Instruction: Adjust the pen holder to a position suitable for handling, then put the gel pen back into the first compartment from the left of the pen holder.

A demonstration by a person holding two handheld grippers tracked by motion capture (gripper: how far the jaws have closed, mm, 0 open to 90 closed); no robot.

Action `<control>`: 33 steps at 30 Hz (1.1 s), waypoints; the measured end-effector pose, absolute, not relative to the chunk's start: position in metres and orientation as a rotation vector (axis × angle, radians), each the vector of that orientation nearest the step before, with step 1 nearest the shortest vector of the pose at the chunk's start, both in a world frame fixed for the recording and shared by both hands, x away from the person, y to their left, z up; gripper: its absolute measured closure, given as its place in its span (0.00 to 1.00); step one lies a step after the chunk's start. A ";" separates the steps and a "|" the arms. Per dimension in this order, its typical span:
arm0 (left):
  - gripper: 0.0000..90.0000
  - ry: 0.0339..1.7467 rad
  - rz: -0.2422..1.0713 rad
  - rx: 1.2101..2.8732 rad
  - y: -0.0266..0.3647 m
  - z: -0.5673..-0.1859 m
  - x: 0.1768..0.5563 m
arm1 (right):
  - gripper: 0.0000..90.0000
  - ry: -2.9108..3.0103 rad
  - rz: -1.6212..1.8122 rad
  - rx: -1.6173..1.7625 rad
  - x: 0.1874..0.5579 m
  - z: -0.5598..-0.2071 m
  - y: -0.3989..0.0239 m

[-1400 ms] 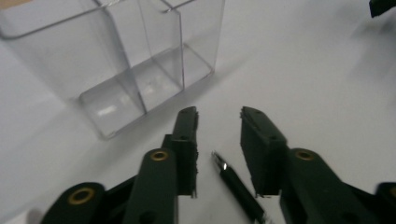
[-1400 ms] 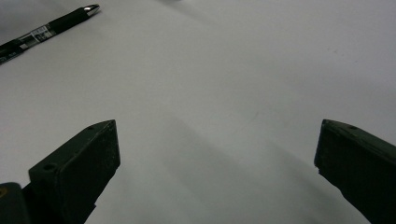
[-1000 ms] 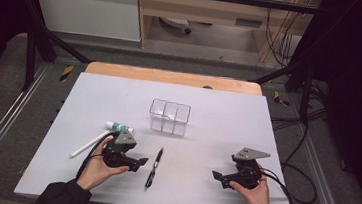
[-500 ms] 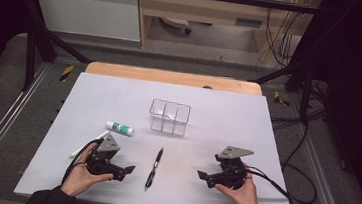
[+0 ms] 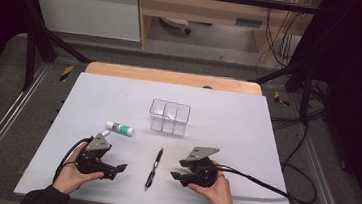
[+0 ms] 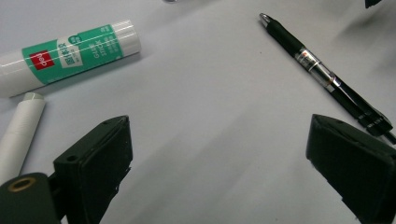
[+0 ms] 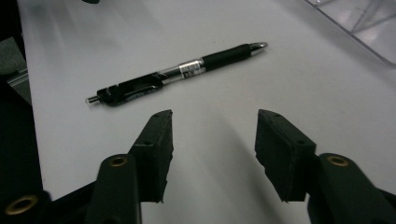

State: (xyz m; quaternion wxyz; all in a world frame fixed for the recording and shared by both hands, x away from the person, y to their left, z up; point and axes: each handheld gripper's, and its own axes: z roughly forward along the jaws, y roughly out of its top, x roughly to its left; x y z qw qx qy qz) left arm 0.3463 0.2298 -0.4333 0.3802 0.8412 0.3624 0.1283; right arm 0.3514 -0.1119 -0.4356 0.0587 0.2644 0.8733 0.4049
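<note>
Just left of the right gripper (image 5: 174, 175), the black pen (image 5: 154, 161) lies flat on the white table (image 5: 246, 133), tip pointing away from the person toward the clear box (image 5: 169, 116). Pen is the landmark for everything below.

Right gripper: near the pen on its right, jaws level and aimed at it. Right gripper view has the pen (image 7: 175, 75) lying crosswise ahead of the jaws, apart from them, clicker end to the left. Jaws partly apart and have just been closing; nothing between them, pads touch nothing.

Left gripper (image 5: 121, 168): left of the pen, a bit farther off than the right one, jaws pointing toward it. Left gripper view has the jaws spread wide, bare table between them, holding nothing. They have just been opening. Pen (image 6: 322, 74) runs diagonally at upper right of that view, clip end just beside the right-hand jaw; can't tell if it touches.

Glue stick (image 5: 119, 128): white with green label, on its side, up and left of the pen, well apart. Left gripper view shows it (image 6: 70, 51) too, with a white cylinder (image 6: 19, 133) just below it.

Clear box: three compartments, beyond the pen's tip, apart from it.

Both hands, left (image 5: 72, 177) and right (image 5: 216, 191), wrap the gripper bodies from the near edge.
</note>
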 end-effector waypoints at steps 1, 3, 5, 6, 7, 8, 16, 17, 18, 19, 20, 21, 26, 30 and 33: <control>0.08 0.926 0.326 2.147 0.230 -0.433 0.346 | 0.60 2.653 1.226 0.797 0.351 -0.436 -0.109; 0.08 0.928 0.328 2.147 0.231 -0.433 0.347 | 0.66 2.656 1.238 0.795 0.353 -0.436 -0.102; 0.08 0.928 0.327 2.147 0.232 -0.434 0.347 | 0.72 2.666 1.235 0.798 0.354 -0.437 -0.096; 0.08 0.928 0.327 2.148 0.232 -0.434 0.347 | 0.76 2.669 1.238 0.795 0.354 -0.438 -0.094; 0.08 0.928 0.328 2.147 0.232 -0.434 0.347 | 0.79 2.675 1.241 0.804 0.355 -0.439 -0.091; 0.08 0.927 0.325 2.147 0.233 -0.434 0.348 | 0.82 2.681 1.241 0.810 0.355 -0.439 -0.089; 0.08 0.936 0.321 2.140 0.237 -0.434 0.349 | 1.00 2.710 1.251 0.802 0.359 -0.444 -0.070; 0.08 0.936 0.321 2.138 0.238 -0.434 0.349 | 1.00 2.720 1.244 0.801 0.360 -0.445 -0.067; 0.08 0.936 0.320 2.133 0.238 -0.433 0.349 | 1.00 2.728 1.240 0.795 0.361 -0.447 -0.065; 0.08 0.937 0.318 2.130 0.238 -0.433 0.349 | 1.00 2.735 1.242 0.804 0.361 -0.448 -0.063; 0.08 0.938 0.318 2.130 0.238 -0.433 0.349 | 1.00 2.740 1.233 0.796 0.362 -0.449 -0.061; 0.08 0.939 0.319 2.130 0.238 -0.433 0.349 | 1.00 2.747 1.224 0.793 0.362 -0.450 -0.059; 0.08 0.943 0.319 2.134 0.239 -0.433 0.349 | 1.00 2.751 1.240 0.786 0.363 -0.453 -0.050; 0.08 0.948 0.321 2.128 0.240 -0.432 0.349 | 1.00 2.755 1.242 0.776 0.363 -0.455 -0.044; 0.08 0.950 0.320 2.128 0.240 -0.432 0.349 | 1.00 2.758 1.250 0.760 0.364 -0.455 -0.038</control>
